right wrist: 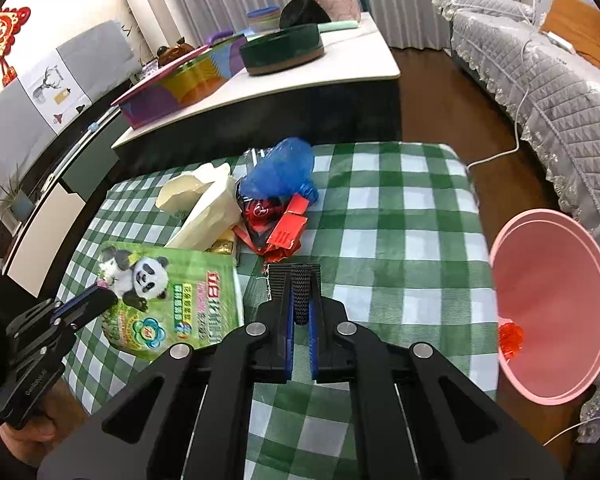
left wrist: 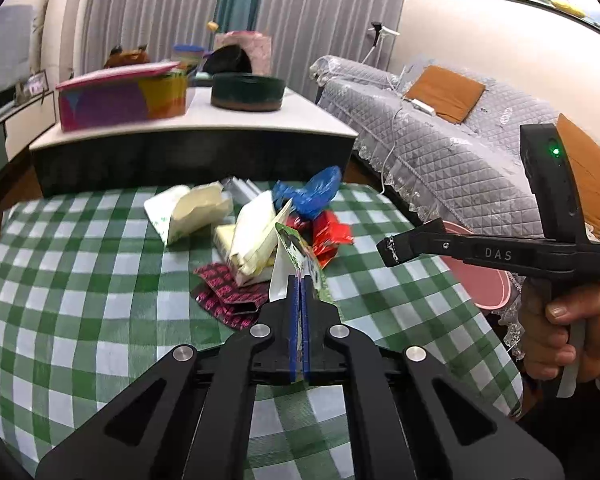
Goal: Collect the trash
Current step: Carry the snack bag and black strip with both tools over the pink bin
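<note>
A pile of trash lies on the green checked table (left wrist: 80, 280): a blue plastic bag (left wrist: 312, 192), red wrappers (left wrist: 332, 236), cream torn packets (left wrist: 196, 208) and a pink patterned wrapper (left wrist: 228, 296). My left gripper (left wrist: 300, 280) is shut on a green panda packet (left wrist: 296, 248), seen edge-on and lifted off the cloth. In the right wrist view the panda packet (right wrist: 172, 300) shows flat, with the left gripper (right wrist: 96, 300) on its corner. My right gripper (right wrist: 296, 276) is shut and empty above the cloth, just in front of the red wrappers (right wrist: 280, 224). A pink bin (right wrist: 552, 312) stands at the table's right edge with a red item (right wrist: 510, 338) inside.
A low white-topped table (left wrist: 312, 116) behind holds a colourful box (left wrist: 120, 96) and a dark round tin (left wrist: 248, 90). A grey quilted sofa (left wrist: 460, 148) with orange cushions runs along the right. A white cable (right wrist: 512, 148) trails on the wooden floor.
</note>
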Demonstrator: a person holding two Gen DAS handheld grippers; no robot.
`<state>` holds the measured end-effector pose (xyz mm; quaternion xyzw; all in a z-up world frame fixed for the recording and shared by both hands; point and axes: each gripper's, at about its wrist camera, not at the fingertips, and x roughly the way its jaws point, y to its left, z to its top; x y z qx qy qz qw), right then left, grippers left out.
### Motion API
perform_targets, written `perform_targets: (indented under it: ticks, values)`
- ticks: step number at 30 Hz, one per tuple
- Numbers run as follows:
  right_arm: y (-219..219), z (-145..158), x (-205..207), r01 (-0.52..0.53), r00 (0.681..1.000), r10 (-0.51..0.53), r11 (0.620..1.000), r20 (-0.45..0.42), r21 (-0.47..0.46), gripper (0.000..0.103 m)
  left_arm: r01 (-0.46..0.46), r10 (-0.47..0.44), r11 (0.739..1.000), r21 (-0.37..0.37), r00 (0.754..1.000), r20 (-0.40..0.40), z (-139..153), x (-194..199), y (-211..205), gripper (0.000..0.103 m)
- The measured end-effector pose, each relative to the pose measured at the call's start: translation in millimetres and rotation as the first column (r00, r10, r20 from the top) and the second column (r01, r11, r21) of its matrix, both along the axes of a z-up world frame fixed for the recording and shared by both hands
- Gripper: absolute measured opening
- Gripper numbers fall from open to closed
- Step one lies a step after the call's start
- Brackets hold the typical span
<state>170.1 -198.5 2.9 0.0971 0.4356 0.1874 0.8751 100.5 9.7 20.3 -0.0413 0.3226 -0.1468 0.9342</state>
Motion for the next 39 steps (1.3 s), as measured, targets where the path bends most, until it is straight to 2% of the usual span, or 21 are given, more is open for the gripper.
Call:
perform_targets:
  ticks: [7, 18, 29, 39]
  values:
    - [-15.2, 12.7, -12.6, 0.025, 0.999, -0.024, 1.000, 0.044, -0.016, 0.006, -0.007, 0.005, 0.999, 0.036, 0.999, 0.050, 15.0, -8.1, -10.7, 0.000]
    - [-44.0, 26.3, -26.1, 0.077, 0.993, -0.075, 0.997, 0.094, -0.019, 0.006, -0.016, 0.011, 0.998, 0.061, 0.997, 0.080, 28.6, -8.9, -30.7, 0.000]
    - [-73.5, 34.4, -32.9, 0.140, 0.983, -0.134, 0.990, 0.129, -0.033, 0.006, 0.009, -0.013, 0.999, 0.053, 0.996, 0.084, 35.4, -5.3, -60.2, 0.000]
    - [-116.1, 39.4, -38.3, 0.223, 0.965, -0.215, 0.974, 0.148, -0.044, 0.006, 0.061, -0.064, 0.997, 0.042, 0.994, 0.091, 39.6, 4.8, -104.7, 0.000]
